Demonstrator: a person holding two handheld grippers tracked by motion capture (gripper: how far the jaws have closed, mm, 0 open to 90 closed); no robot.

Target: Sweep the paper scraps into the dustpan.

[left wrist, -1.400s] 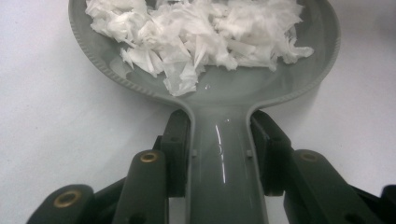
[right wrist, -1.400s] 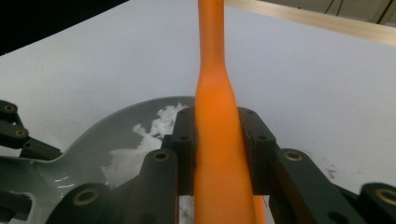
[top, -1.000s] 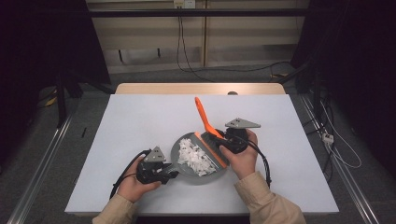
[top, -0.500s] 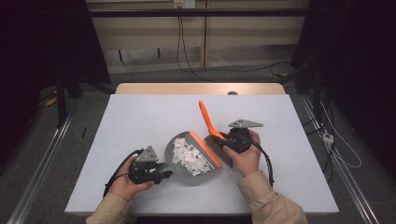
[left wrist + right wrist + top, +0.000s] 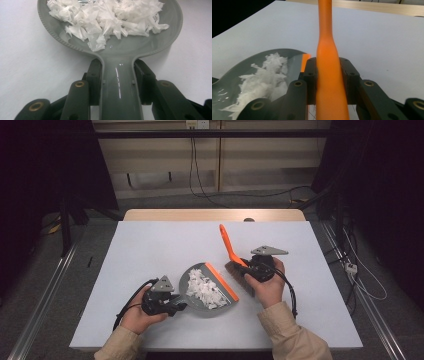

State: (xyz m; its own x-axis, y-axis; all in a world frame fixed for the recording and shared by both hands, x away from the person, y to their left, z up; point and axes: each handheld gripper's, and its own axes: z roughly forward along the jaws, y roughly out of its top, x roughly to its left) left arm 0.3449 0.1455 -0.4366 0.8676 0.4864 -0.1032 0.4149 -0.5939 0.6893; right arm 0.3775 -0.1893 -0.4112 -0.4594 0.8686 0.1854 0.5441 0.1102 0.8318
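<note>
The right gripper [image 5: 250, 271], clamped on the orange-handled brush [image 5: 229, 244], sits at three o'clock of the grey plastic dustpan [image 5: 196, 272] (paper-filled), whose handle the left gripper [image 5: 176, 306] clamps.

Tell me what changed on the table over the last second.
The dustpan, held by the left gripper, slid a little to the left, and its orange lip drew away from the brush in the right gripper. The brush barely shifted. Both grips stayed shut on their handles, and the white paper scraps stayed piled in the pan.
</note>
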